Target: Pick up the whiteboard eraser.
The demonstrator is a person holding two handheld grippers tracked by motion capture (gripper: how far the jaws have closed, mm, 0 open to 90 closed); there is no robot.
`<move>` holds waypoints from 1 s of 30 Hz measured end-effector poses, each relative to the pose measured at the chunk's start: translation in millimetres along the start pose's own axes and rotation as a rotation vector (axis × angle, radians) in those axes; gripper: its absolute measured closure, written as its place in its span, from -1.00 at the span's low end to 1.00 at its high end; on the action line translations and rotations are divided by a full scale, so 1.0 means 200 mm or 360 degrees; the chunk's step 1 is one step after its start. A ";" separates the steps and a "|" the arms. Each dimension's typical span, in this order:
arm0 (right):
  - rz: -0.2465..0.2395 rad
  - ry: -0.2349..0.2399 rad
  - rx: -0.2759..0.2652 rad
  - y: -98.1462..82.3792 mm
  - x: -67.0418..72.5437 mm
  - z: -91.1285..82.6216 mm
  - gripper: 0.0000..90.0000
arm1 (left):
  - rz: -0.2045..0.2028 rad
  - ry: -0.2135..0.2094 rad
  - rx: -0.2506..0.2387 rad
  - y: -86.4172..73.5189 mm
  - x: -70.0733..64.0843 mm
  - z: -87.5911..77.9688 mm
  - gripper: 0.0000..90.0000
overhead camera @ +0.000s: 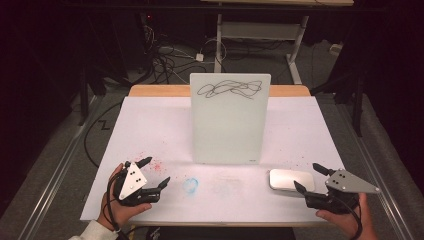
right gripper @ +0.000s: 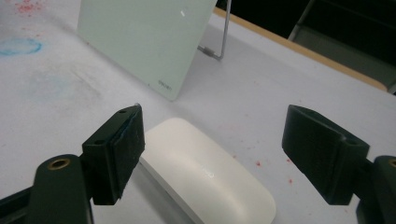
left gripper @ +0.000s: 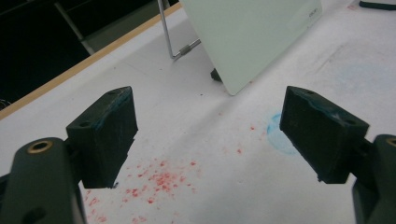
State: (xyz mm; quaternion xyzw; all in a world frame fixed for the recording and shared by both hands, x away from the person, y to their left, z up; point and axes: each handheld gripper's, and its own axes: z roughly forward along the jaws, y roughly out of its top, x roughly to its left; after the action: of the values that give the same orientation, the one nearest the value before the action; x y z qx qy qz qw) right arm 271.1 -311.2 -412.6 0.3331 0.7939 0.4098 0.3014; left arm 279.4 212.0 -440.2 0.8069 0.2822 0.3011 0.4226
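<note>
One white eraser block (overhead camera: pixel 291 179) lies flat on the white table cover (overhead camera: pixel 150 120), at the near right, just in front of the whiteboard's right corner. It is a rounded oblong with a smooth, slightly glossy domed top and a thin flat base. The right gripper (overhead camera: pixel 306 177) sits at its right end; in the right gripper view the eraser (right gripper: pixel 205 175) lies between the spread jaws, pads clear of it. One small whiteboard (overhead camera: pixel 229 117) stands upright mid-table on a wire stand, one black scribble (overhead camera: pixel 230 89) near its top. The left gripper (overhead camera: pixel 157 172) rests at the near left, jaws spread and empty. One blue smear (overhead camera: pixel 190 184) and scattered red specks (left gripper: pixel 159 179) mark the cover.
</note>
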 end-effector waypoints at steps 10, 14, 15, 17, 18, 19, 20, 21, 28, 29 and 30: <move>-0.0162 0.0190 0.0295 0.04 -0.09 0.06 -0.51 | 0.0022 0.0002 0.0070 -0.01 0.00 0.01 -0.62; -0.0306 0.0297 0.0520 0.09 -0.11 0.14 -0.51 | 0.0053 -0.0037 0.0113 -0.02 -0.02 0.02 -0.62; -0.0306 0.0297 0.0520 0.09 -0.11 0.14 -0.51 | 0.0053 -0.0037 0.0113 -0.02 -0.02 0.02 -0.62; -0.0436 0.0407 0.0694 0.13 -0.12 0.20 -0.50 | 0.0072 -0.0039 0.0129 -0.02 -0.03 0.03 -0.62; -0.0471 0.0415 0.0753 0.15 -0.11 0.22 -0.49 | 0.0074 -0.0053 0.0137 -0.02 -0.03 0.03 -0.62; -0.0506 0.0449 0.0795 0.16 -0.11 0.25 -0.48 | 0.0079 -0.0053 0.0145 -0.02 -0.03 0.03 -0.62; -0.0537 0.0468 0.0839 0.17 -0.11 0.27 -0.48 | 0.0086 -0.0054 0.0149 -0.02 -0.03 0.03 -0.62; -0.0576 0.0470 0.0894 0.17 -0.10 0.29 -0.48 | 0.0086 -0.0063 0.0154 -0.02 -0.03 0.03 -0.62; -0.0747 0.0527 0.1046 0.22 -0.10 0.38 -0.46 | 0.0104 -0.0095 0.0183 -0.03 -0.04 0.05 -0.62; -0.0759 0.0539 0.1073 0.23 -0.10 0.38 -0.45 | 0.0110 -0.0106 0.0193 -0.03 -0.04 0.05 -0.62; -0.0776 0.0559 0.1111 0.22 -0.10 0.39 -0.44 | 0.0113 -0.0109 0.0199 -0.03 -0.05 0.05 -0.62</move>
State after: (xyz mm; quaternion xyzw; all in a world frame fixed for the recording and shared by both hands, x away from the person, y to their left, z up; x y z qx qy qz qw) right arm 355.2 -271.7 -408.3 0.1438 0.9786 0.0852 0.1197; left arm 279.8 202.5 -452.5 0.8510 0.2570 0.2700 0.3699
